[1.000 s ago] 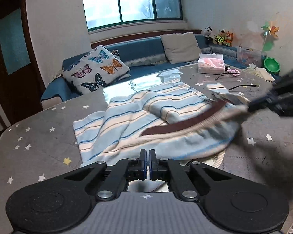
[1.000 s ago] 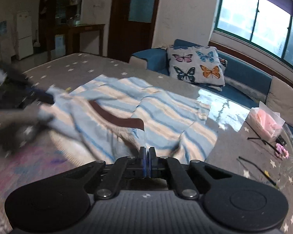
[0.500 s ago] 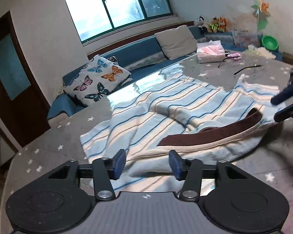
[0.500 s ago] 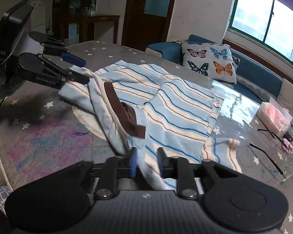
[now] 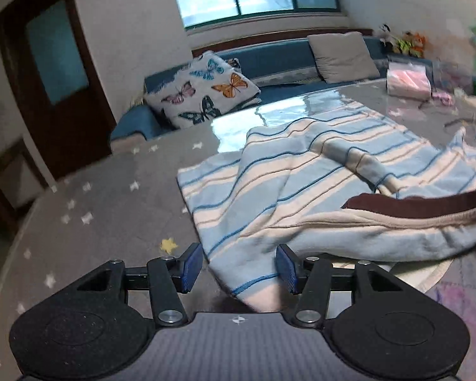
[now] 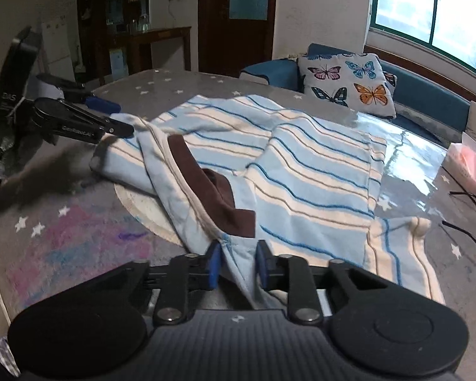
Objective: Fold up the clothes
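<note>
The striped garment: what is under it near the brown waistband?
Under the striped garment, beside its brown waistband, a pale round mat sticks out on the star-patterned table cover. How far the mat reaches beneath cannot be seen; the cloth covers it.

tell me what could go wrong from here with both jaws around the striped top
1. The left gripper stands wide over a corner of the striped top without pressing it, so closing now may catch only one layer.
2. The right gripper, whose jaws have just been closing, straddles a bunched fold by the brown collar; lifting could drag the pile crooked.
3. The glasses lie nearby and could get swept.
</note>
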Tool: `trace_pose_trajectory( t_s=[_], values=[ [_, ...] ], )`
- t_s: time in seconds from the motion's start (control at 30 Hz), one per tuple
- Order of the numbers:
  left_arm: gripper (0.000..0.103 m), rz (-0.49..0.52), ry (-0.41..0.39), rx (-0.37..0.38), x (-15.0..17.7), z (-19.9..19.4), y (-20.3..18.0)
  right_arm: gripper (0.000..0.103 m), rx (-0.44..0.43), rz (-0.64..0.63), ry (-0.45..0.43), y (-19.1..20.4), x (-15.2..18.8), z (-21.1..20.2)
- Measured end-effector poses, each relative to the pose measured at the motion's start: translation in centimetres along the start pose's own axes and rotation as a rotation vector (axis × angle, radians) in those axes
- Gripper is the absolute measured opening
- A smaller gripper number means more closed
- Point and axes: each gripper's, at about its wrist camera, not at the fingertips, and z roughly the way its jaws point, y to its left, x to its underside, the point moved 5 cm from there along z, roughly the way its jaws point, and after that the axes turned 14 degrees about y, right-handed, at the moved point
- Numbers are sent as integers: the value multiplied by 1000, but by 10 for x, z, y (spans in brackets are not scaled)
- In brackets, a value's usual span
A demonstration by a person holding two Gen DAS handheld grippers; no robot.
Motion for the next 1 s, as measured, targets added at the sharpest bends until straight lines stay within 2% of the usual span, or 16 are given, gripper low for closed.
trace_pose_trajectory(
  t_s=[0.07, 0.1, 0.13, 0.23, 0.4, 0.53, 0.6, 0.8, 1.0],
  values=[
    [53, -14, 6, 36, 2, 0, 1, 14, -7, 5, -8, 1, -2, -1],
    [45, -16, 9, 46, 3, 1, 0, 13, -7, 9, -13, 2, -2, -2],
    [28, -14, 8, 53, 4, 0, -2, 10, -4, 13, -16, 2, -2, -2],
    [10, -18, -7, 72, 7, -7, -4, 7, 2, 34, -26, 1, -2, -6],
    [9, 4, -100, 60, 14, -43, -10, 6, 4, 44, -71, -2, -1, -24],
    [9, 66, -182, 49, 34, -80, -19, 6, -1, 2, -95, 4, 7, -43],
    [9, 103, -198, 40, 49, -92, -24, 6, -2, -25, -94, 8, 14, -51],
    [9, 175, -131, 47, 96, -103, -32, 6, -40, -140, -44, 28, 41, -60],
    [13, 190, -34, 73, 129, -101, -29, 12, -126, -224, 74, 46, 67, -57]
  ],
)
